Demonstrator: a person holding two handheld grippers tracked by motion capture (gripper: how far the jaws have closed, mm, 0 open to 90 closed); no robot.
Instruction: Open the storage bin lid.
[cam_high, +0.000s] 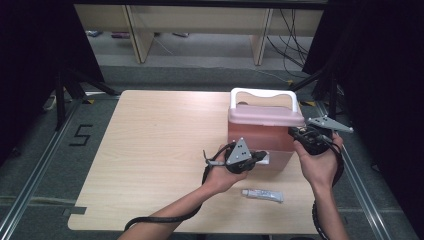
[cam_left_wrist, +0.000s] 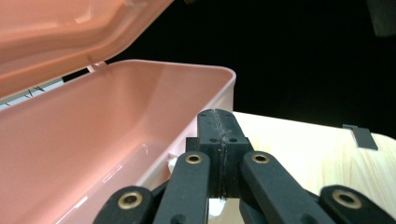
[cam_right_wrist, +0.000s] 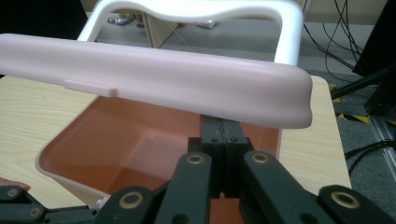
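A pink plastic box (cam_high: 260, 142) with a white carry handle (cam_high: 264, 93) stands on the right half of the wooden table (cam_high: 160, 150). Its lid (cam_high: 265, 116) is lifted partway, so the bare inside (cam_right_wrist: 135, 144) shows. My left gripper (cam_high: 260, 156) is shut, its tips (cam_left_wrist: 219, 116) against the box's front rim, where a small white piece (cam_left_wrist: 170, 163) sits beside the jaws. My right gripper (cam_high: 295, 132) is also shut; its tips (cam_right_wrist: 223, 123) sit just under the lid's raised edge (cam_right_wrist: 187, 88) at the box's right end.
A small white tube (cam_high: 262, 195) lies on the table in front of the box, between the two forearms. Black curtains and stand legs (cam_high: 65, 85) flank the table. The table's right edge (cam_high: 345, 165) is close to the right hand.
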